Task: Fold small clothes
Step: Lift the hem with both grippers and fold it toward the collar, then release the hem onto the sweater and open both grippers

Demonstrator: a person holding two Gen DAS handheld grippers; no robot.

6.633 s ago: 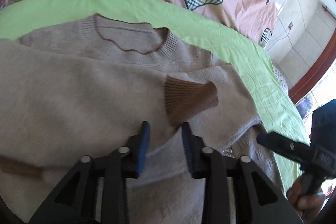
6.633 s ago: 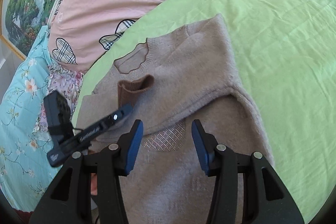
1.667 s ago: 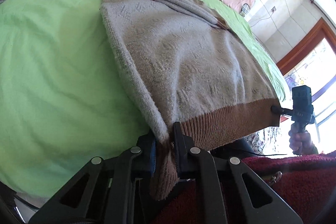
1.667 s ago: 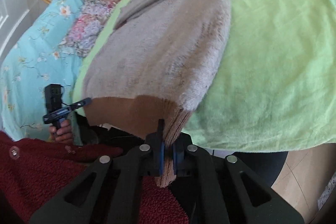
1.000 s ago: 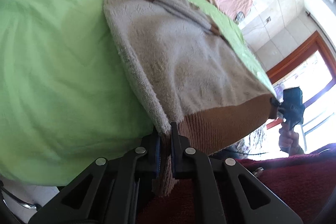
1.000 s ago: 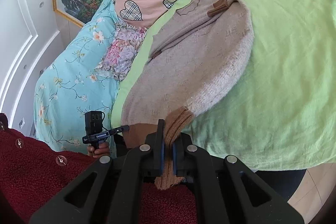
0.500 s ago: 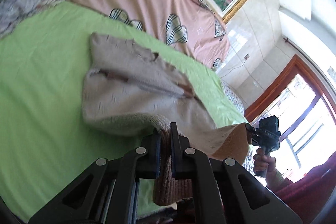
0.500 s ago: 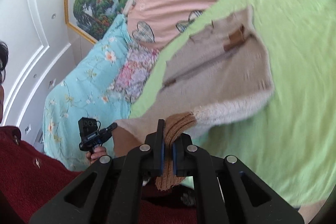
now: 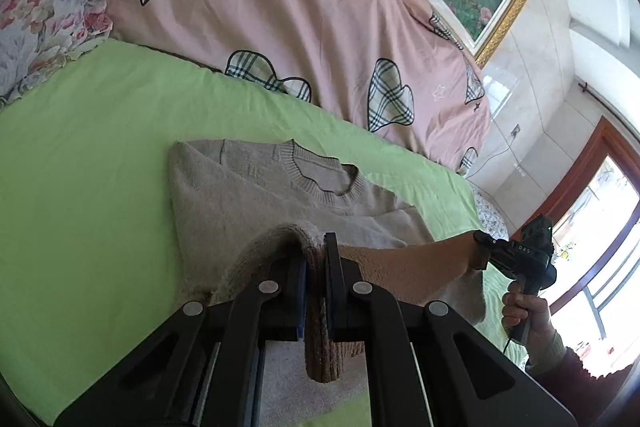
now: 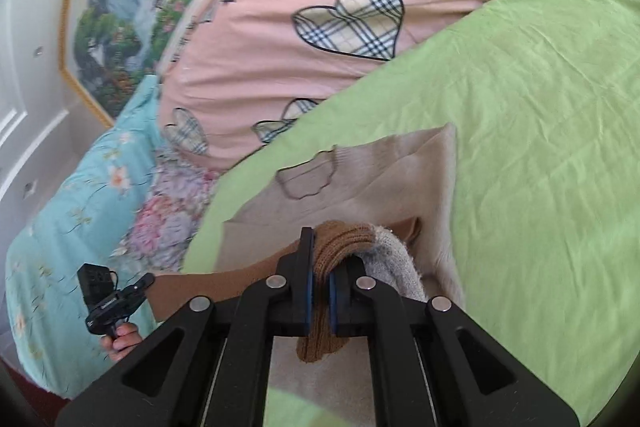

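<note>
Bottom-to-collar fold in progress. Left gripper [image 9: 315, 279] and right gripper [image 10: 319, 287] each clamp a corner of the sweater's [image 9: 240, 199] brown hem [image 9: 408, 267], raised above the green sheet [image 9: 88, 155]. Next: lower hem near the far collar, release.

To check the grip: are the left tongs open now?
No, the left tongs are shut on the brown hem of the sweater.

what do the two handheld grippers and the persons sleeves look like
Both the left gripper and the right gripper are matte black, with angular cut-out arms, silver round rivets and blue-padded fingers. The right gripper's body carries small white lettering. The sleeve is dark red and fuzzy.
</note>
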